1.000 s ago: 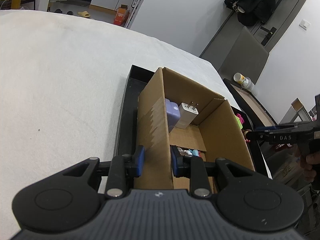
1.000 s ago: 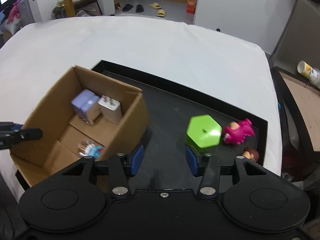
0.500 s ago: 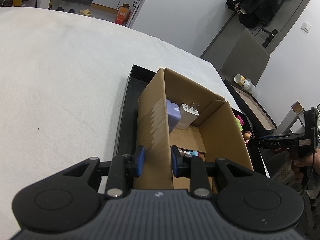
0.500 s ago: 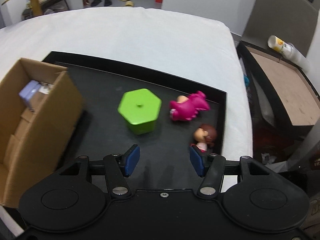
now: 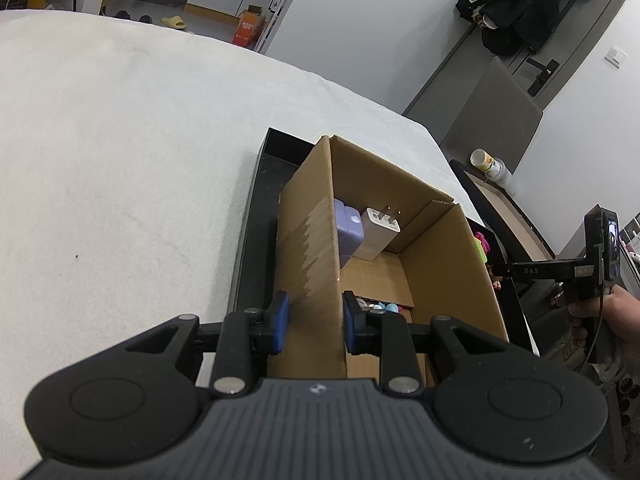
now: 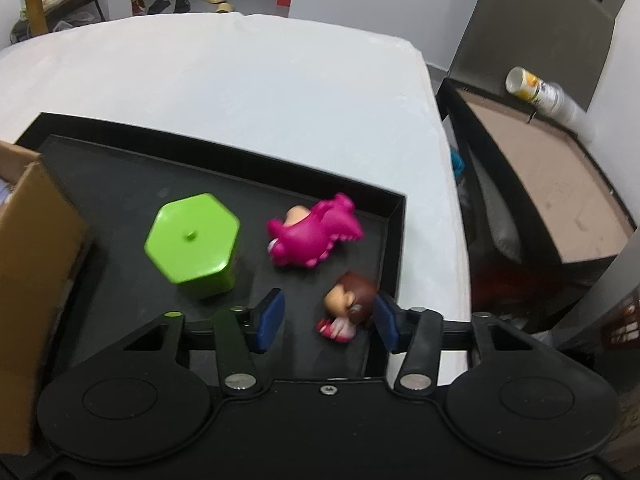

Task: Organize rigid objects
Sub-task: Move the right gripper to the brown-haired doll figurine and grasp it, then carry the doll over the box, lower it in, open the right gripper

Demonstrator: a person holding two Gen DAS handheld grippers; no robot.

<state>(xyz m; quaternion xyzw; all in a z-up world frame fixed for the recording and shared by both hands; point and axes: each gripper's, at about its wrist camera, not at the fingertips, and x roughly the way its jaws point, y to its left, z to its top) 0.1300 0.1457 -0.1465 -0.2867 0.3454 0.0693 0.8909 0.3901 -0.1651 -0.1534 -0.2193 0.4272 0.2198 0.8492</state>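
My left gripper (image 5: 314, 320) is shut on the near left wall of the cardboard box (image 5: 440, 264), which stands in the black tray (image 6: 224, 160). Inside the box are a white charger (image 5: 380, 232), a lilac block (image 5: 348, 228) and small colourful bits (image 5: 380, 307). On the tray's bare part lie a green hexagonal container (image 6: 192, 240), a pink dinosaur toy (image 6: 316, 232) and a brown-haired doll (image 6: 352, 300). My right gripper (image 6: 328, 318) hangs low over the tray with its jaws closing. The doll sits between them near the right pad, and the left pad is still clear of it.
The tray rests on a white cloth-covered table (image 6: 260, 80), whose right edge drops off just past the tray. Beyond it stands a dark-framed brown board (image 6: 560, 184) with stacked paper cups (image 6: 536, 92). A person's hand (image 5: 616, 320) holds the right gripper.
My right gripper swung from the box rightward across the tray and sank toward the doll, which now lies between its fingers. The left gripper and box stayed still.
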